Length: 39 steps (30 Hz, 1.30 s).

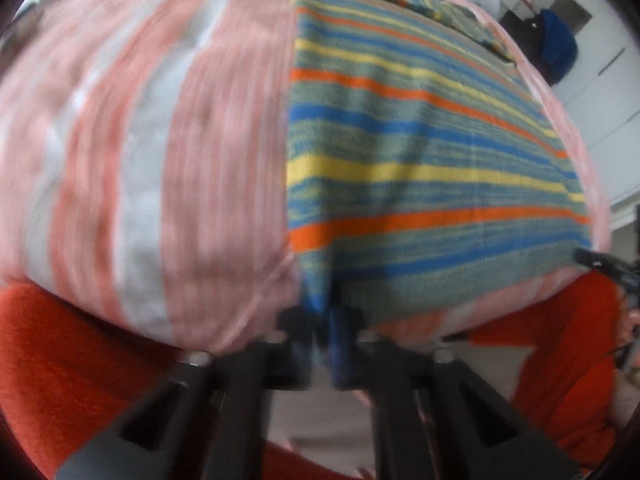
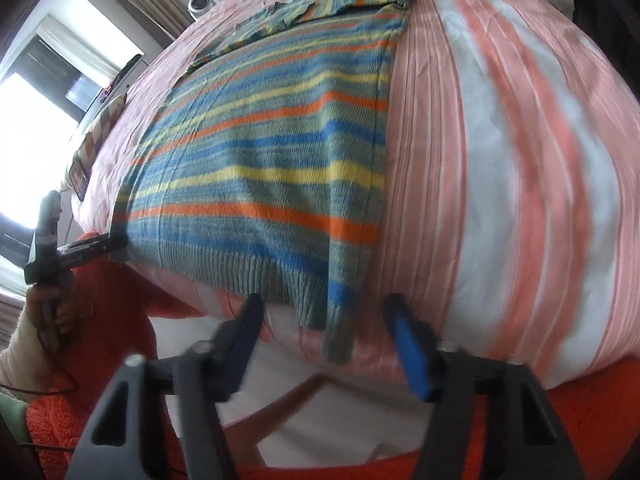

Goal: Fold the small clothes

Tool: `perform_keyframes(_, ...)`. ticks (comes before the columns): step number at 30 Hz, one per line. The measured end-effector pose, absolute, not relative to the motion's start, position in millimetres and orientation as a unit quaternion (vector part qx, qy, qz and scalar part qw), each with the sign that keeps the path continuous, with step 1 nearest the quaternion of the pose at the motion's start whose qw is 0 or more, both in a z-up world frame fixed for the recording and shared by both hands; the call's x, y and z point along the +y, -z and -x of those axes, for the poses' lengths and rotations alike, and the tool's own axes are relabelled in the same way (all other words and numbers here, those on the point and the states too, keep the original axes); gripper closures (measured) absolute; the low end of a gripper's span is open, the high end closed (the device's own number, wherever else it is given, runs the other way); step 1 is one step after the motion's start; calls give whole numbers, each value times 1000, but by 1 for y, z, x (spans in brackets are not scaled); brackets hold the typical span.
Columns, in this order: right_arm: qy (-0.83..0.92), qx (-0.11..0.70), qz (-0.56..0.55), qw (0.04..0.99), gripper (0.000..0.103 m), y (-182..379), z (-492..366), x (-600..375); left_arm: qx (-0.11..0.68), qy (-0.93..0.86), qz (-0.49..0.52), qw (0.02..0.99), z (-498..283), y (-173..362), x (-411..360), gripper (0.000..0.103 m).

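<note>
Left gripper clamped tight on the near hem corner of the striped knit sweater. Right gripper spread wide, fingers straddling the opposite hem corner, gripping nothing. Sweater flat on the pink-and-white striped bedspread, hem draped over the near edge, sleeves bunched at the far end. Orange fleece below.

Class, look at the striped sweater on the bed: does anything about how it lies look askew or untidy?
Yes. The sweater lies mostly flat on the bedspread, but its hem corner droops over the bed's edge between the open right claw. The left claw pinches the other hem corner. The top end looks bunched.
</note>
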State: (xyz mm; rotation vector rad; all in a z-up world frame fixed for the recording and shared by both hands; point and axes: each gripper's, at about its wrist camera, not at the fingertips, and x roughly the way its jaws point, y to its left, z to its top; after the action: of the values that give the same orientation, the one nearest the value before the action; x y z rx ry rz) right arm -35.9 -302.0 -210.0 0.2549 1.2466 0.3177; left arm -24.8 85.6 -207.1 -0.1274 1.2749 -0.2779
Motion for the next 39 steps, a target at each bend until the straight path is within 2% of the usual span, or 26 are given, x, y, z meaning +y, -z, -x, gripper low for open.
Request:
perform_keyframes(6,-154,534,-189,810,97,183,31,-323,565,153,157,796,18,178,116,101)
perform_keyframes(11,-153,473,-210,842,97,156,-14,-339,488,162,182,838,-53,136,120,101)
perform_keyframes(18,-133,406,-183,885,97,125,-153,-346,446,131,160,871,-206,109,97,100)
perform_keyframes(25,-97,419,-205,879,97,149,-304,-367,466,81,127,872,-330,134,62,99)
perform_keyframes(27,-87,420,-211,878,96,162,-331,-373,477,73,134,866,-351,146,59,94)
perform_keyframes(28,-91,424,-224,873,93,171,-341,-378,485,62,141,861,-358,150,62,87)
perform_keyframes(29,-87,428,-231,869,90,176,-344,-382,486,61,153,858,-358,149,68,75)
perform_keyframes(30,-73,433,-242,865,79,180,-349,-388,480,67,165,859,-354,146,74,66)
perform_keyframes(31,-72,430,-248,865,71,179,-348,-393,466,82,175,863,-343,138,84,50)
perform_keyframes(32,-75,423,-251,867,71,173,-343,-399,458,91,172,867,-334,130,89,40)
perform_keyframes(36,-122,430,-209,870,71,141,-325,-405,448,166,119,871,-301,102,89,30)
perform_keyframes(39,-188,482,-187,835,71,135,-327,-381,499,251,101,823,-300,108,58,21)
